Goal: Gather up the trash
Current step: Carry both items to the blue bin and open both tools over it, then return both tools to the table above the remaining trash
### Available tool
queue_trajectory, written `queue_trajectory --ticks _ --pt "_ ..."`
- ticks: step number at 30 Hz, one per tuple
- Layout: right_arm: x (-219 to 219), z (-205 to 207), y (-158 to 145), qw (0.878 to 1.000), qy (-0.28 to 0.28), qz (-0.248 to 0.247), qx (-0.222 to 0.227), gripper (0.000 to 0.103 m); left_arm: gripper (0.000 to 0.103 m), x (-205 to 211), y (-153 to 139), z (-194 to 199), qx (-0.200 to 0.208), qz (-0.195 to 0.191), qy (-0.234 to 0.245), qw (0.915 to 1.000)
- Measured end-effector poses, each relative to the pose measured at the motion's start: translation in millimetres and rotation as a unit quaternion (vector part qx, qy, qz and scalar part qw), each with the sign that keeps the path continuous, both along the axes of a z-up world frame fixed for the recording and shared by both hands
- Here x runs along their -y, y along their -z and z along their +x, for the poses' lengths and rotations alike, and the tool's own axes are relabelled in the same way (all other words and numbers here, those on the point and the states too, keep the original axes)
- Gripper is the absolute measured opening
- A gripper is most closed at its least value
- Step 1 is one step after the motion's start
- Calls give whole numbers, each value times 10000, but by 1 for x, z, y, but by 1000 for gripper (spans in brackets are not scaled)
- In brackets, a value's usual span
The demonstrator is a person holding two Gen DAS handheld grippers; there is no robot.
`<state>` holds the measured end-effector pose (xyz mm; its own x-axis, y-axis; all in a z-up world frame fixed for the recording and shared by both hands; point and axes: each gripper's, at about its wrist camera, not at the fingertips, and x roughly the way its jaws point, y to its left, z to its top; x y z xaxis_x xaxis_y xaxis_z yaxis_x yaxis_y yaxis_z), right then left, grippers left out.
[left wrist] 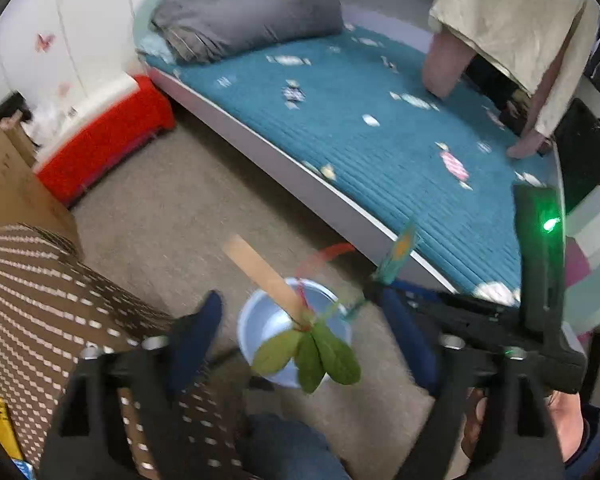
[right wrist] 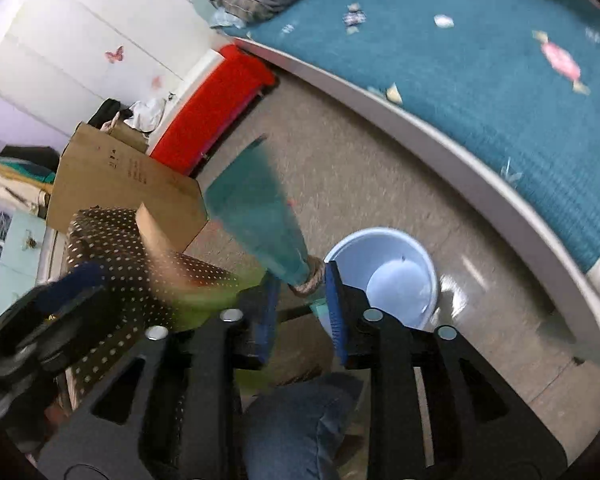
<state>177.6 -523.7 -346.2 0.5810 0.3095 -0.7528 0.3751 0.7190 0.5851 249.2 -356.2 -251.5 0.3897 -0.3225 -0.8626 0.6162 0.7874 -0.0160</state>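
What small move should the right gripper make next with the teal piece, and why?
Probably shift the right gripper a little toward the blue bucket before letting go fully. The teal piece sits loosely between its pads, beside the bucket's rim rather than over the opening, so it might land on the carpet.

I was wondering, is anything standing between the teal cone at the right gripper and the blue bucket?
Nothing visible does: the teal cone sits between the right gripper's jaws, just left of the blue bucket, whose mouth is uncovered.
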Motion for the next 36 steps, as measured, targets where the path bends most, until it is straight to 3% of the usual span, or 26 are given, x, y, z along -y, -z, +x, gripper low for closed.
queue_trajectory --ticks 1,5,7,10,23,36 --pt "1 -1 2 10000 33 42 7 56 84 -1 -1 2 18 -9 -11 10000" --pt "-2 -7 -3 9999 111 77 77 65 87 -14 -10 2 168 -55 -162 9997" --pt "-3 -9 -10 9997 175 19 159 82 88 -24 -19 -2 310 -110 -236 9992" --pt "-5 -22 -27 9992 280 -86 281 97 89 -36 -32 -9 429 -238 -292 9984" --pt "-48 -68 -149 9869 517 -857 1263 97 93 -83 -101 -61 1150 -793 -360 9895" --pt "-126 -85 -220 9738 -11 -1327 1848 97 94 -156 -146 -100 1679 -1086 -726 9771"
